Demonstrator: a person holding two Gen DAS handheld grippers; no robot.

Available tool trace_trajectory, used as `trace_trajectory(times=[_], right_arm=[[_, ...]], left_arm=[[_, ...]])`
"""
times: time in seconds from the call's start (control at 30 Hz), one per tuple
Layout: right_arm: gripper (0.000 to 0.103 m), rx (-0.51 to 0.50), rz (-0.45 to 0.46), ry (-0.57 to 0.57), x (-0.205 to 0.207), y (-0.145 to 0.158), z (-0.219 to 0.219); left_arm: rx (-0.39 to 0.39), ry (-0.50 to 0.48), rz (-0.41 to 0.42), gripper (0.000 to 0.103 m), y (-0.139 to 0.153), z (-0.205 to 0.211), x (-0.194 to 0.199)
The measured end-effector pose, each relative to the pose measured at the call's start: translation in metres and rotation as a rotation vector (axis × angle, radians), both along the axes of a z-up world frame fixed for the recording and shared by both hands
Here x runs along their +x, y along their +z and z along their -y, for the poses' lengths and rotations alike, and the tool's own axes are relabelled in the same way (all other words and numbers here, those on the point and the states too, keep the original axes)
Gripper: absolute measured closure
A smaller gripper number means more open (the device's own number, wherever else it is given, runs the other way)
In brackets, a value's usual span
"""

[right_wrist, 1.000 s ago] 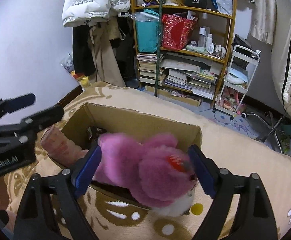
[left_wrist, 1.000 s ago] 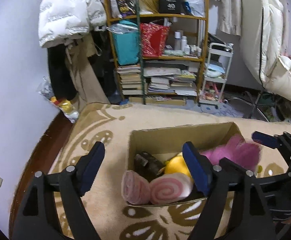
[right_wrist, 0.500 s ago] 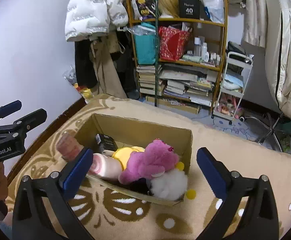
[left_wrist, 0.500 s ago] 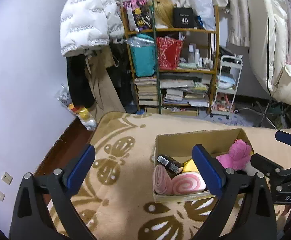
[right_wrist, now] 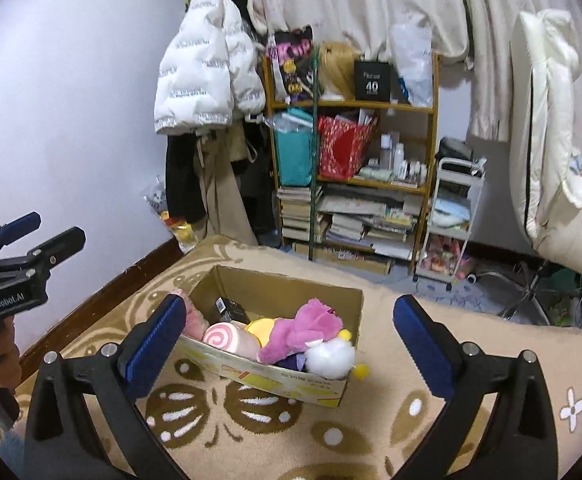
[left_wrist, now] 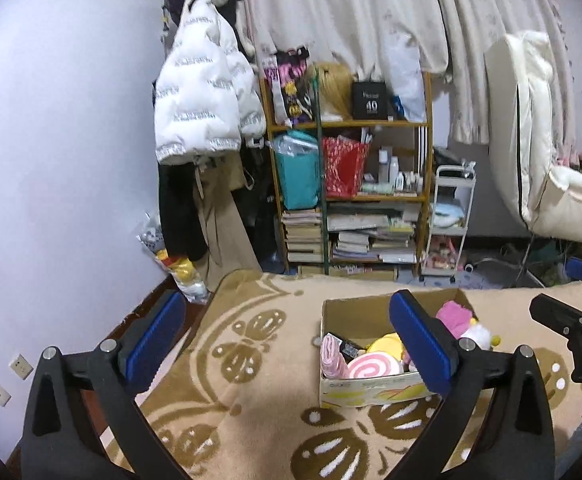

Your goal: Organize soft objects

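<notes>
both grippers hang above the rug, tipped down toward the box (right_wrist: 333, 388). the left gripper (left_wrist: 287, 340) jaws are opening with nothing in them. the right gripper (right_wrist: 289, 338) jaws are wide apart and bare.

The cardboard box (right_wrist: 343, 394) is matt brown card with a glossier printed front. Inside, the purple plush toy (right_wrist: 303, 330) looks fluffy, and the pink swirl roll cushion (right_wrist: 225, 338) soft and velvety. The rug (right_wrist: 391, 436) beneath is dense, woolly pile. The bookshelf (right_wrist: 373, 105) is smooth, lightly varnished wood. The white puffer jacket (right_wrist: 203, 76) is shiny quilted fabric, the curtain (right_wrist: 363, 4) dull, crumpled cloth.
</notes>
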State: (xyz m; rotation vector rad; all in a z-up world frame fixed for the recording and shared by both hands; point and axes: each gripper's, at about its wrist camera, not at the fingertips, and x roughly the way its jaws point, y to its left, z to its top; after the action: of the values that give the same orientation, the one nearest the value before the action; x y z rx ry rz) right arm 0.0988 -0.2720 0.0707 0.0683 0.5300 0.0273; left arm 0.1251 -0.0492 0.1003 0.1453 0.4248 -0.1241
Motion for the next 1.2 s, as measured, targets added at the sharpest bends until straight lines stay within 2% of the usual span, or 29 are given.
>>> trace_trajectory(times=[0.2, 0.33, 0.63, 0.77, 1.03, 1.2], right_arm=[[0.0, 0.006, 0.063, -0.022, -0.04, 0.014, -0.002], [0.0, 0.01, 0.09, -0.034, -0.065, 0.016, -0.003], [0.0, 0.016, 0.119, -0.068, -0.111, 0.002, 0.003], [0.0, 0.03, 0.128, -0.077, -0.123, -0.007, 0.009], [0.0, 0.038, 0.174, -0.098, -0.146, -0.024, 0.014], [0.0, 0.054, 0.172, -0.115, -0.147, -0.025, 0.017]], left_arm=[[0.032, 0.014, 0.087, 0.002, 0.013, -0.01, -0.043], [0.017, 0.025, 0.109, 0.002, 0.01, -0.016, -0.072], [-0.028, 0.012, 0.137, 0.002, -0.008, -0.023, -0.12], [-0.044, 0.065, 0.2, 0.002, -0.013, -0.027, -0.141], [-0.028, 0.044, 0.153, 0.002, -0.035, -0.037, -0.152], [-0.057, 0.024, 0.094, 0.002, -0.052, -0.043, -0.153]])
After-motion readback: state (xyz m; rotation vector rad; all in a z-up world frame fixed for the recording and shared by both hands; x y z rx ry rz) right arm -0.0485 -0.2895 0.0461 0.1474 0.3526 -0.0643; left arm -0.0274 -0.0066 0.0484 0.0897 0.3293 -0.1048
